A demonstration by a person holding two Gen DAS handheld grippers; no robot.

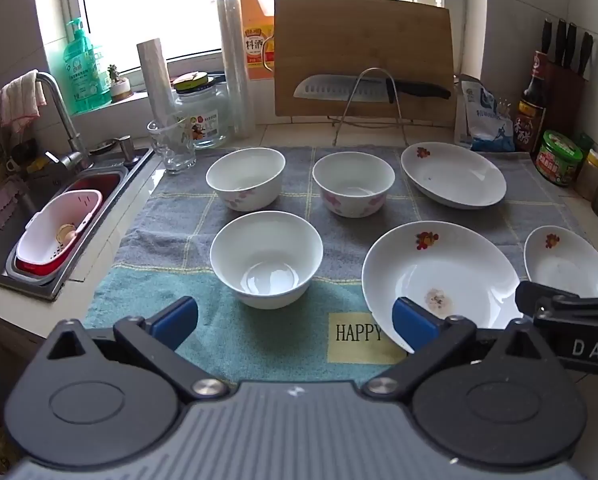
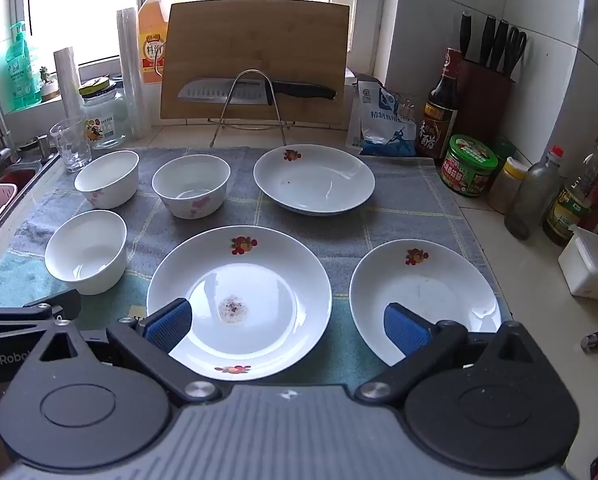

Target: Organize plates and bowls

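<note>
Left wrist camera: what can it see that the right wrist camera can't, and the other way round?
Only the left view shows the pink basket in the sink and the cloth's "HAPPY" patch. Only the right view shows the white box and the whole right plate. Both show three bowls, three plates, the cutting board and the knife.

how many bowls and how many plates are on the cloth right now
bowls: 3 (near bowl, far left bowl, far middle bowl)
plates: 3 (middle plate, right plate, far plate)
total: 6
</note>
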